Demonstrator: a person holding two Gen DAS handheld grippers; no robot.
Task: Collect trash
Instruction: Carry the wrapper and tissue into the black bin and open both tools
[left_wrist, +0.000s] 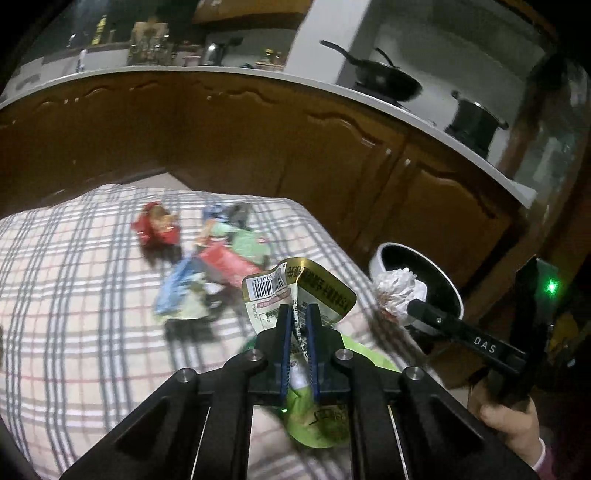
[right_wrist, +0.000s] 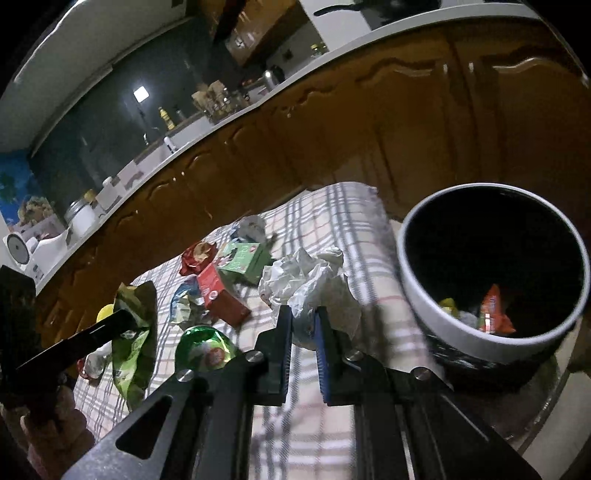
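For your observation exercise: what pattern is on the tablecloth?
Plaid: grey and red lines on pale cloth, clearest in the left wrist view.

The place was a home kitchen. A long white countertop ran above brown wooden cabinet doors with curved panel mouldings. On the cooker end sat a black frying pan and a dark pot. Farther along stood a kettle, jars and an oil bottle (all small and dim). In front, a table wore a checked cloth.
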